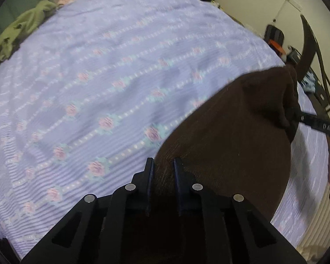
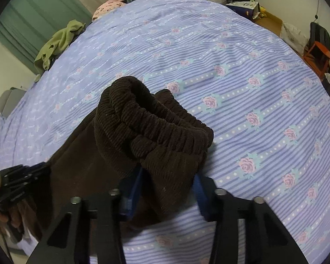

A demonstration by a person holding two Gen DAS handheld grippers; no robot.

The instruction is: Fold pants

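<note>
Left wrist view: the left gripper (image 1: 162, 165) has its jaws clamped on the brown corduroy pants (image 1: 231, 132), which lie on the bed (image 1: 99, 66). Right wrist view: the right gripper (image 2: 168, 180) jaws pinch the pants' bunched elastic waistband (image 2: 156, 118).

One pair of brown pants (image 2: 143, 127) lay on one bed (image 2: 242, 70), with two grippers, one green garment (image 2: 59, 41) and one pink garment (image 2: 109, 5).

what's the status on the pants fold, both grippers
Left gripper shut on brown pants. Right gripper shut on bunched waistband. Bedspread ahead unobstructed.
</note>
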